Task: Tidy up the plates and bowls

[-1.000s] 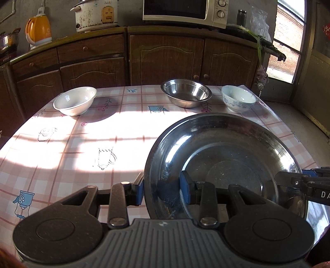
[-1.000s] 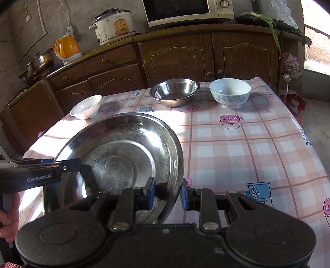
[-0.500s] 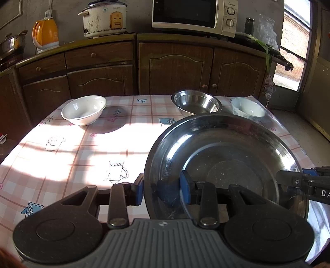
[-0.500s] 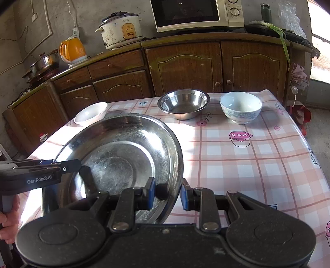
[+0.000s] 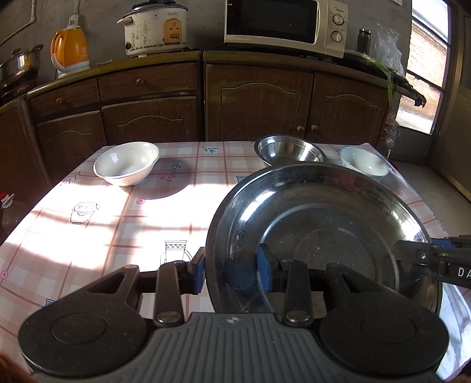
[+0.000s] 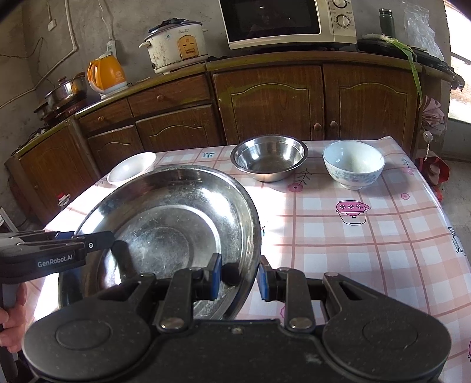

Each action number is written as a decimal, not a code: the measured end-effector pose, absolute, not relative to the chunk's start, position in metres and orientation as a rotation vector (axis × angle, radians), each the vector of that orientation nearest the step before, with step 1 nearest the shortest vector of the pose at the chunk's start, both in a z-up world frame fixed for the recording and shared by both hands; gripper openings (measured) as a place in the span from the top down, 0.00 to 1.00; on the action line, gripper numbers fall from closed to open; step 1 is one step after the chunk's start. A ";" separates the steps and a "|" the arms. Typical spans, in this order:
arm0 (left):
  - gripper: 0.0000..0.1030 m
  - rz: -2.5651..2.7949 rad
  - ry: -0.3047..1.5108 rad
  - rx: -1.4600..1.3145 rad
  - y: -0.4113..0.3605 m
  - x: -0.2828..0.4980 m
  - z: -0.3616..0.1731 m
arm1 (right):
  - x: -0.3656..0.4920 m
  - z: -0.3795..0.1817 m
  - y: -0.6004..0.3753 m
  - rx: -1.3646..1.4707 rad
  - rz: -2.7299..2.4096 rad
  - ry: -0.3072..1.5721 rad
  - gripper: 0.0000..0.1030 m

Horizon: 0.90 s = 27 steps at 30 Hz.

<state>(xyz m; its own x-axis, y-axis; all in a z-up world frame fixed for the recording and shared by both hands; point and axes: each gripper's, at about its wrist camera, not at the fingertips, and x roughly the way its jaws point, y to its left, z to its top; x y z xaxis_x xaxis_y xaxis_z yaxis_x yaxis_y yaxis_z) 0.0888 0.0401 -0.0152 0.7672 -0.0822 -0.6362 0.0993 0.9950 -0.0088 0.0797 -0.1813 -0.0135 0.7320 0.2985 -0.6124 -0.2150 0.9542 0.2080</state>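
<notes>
1. Left gripper [image 5: 231, 269] – angled downward, blue fingers [image 5: 197, 271] clamped on the near-left rim of a steel basin [image 5: 323, 229].
2. Right gripper [image 6: 239, 277] – same downward tilt, pinching the opposite rim.
3. A hand [image 6: 11, 321] grips the left handle.

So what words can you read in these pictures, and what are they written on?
"GenRobot.AI": on the side of the left gripper, seen from the right wrist.
"DA", cut off by the picture's edge: on the right gripper.
Labels on the microwave, rice cooker and kettle: too small to read.
</notes>
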 end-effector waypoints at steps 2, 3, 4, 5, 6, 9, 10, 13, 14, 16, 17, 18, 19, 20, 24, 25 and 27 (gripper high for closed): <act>0.65 -0.097 0.691 0.024 0.040 0.091 -0.015 | 0.083 -0.013 -0.180 0.124 0.283 0.693 0.69; 0.65 -0.097 0.693 0.022 0.041 0.092 -0.016 | 0.084 -0.013 -0.180 0.123 0.283 0.691 0.69; 0.65 -0.097 0.693 0.022 0.041 0.093 -0.016 | 0.086 -0.013 -0.179 0.122 0.282 0.691 0.69; 0.65 -0.096 0.693 0.022 0.041 0.093 -0.016 | 0.087 -0.013 -0.179 0.122 0.282 0.690 0.69; 0.65 -0.095 0.694 0.021 0.042 0.094 -0.016 | 0.089 -0.013 -0.179 0.123 0.282 0.691 0.69; 0.65 -0.091 0.698 0.022 0.044 0.100 -0.017 | 0.096 -0.015 -0.178 0.126 0.285 0.695 0.69; 0.65 -0.091 0.701 0.021 0.044 0.103 -0.018 | 0.098 -0.016 -0.178 0.126 0.286 0.697 0.69; 0.65 -0.088 0.710 0.021 0.045 0.109 -0.022 | 0.105 -0.018 -0.177 0.125 0.287 0.705 0.69; 0.65 -0.087 0.713 0.021 0.045 0.111 -0.023 | 0.109 -0.020 -0.176 0.127 0.287 0.709 0.69; 0.65 -0.086 0.719 0.023 0.045 0.116 -0.025 | 0.113 -0.022 -0.176 0.129 0.286 0.712 0.69; 0.65 -0.085 0.721 0.023 0.045 0.118 -0.026 | 0.116 -0.024 -0.175 0.130 0.286 0.714 0.69; 0.65 -0.085 0.723 0.024 0.046 0.121 -0.027 | 0.118 -0.025 -0.174 0.132 0.286 0.717 0.69; 0.65 -0.083 0.726 0.025 0.047 0.123 -0.027 | 0.121 -0.026 -0.174 0.133 0.287 0.719 0.69; 0.65 -0.081 0.728 0.026 0.047 0.126 -0.028 | 0.123 -0.027 -0.173 0.134 0.289 0.721 0.69; 0.65 -0.072 0.735 0.027 0.051 0.135 -0.033 | 0.136 -0.032 -0.170 0.138 0.294 0.729 0.69; 0.65 -0.071 0.738 0.025 0.051 0.137 -0.034 | 0.139 -0.033 -0.169 0.138 0.295 0.730 0.69; 0.65 -0.067 0.744 0.022 0.052 0.142 -0.036 | 0.145 -0.036 -0.166 0.135 0.296 0.734 0.69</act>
<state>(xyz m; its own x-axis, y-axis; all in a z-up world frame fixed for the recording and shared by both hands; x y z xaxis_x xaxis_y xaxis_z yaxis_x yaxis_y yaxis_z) 0.1423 0.0524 -0.0358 0.7341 -0.0528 -0.6770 0.0686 0.9976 -0.0034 0.1450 -0.1664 -0.0359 0.7033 0.3122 -0.6387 -0.2181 0.9498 0.2241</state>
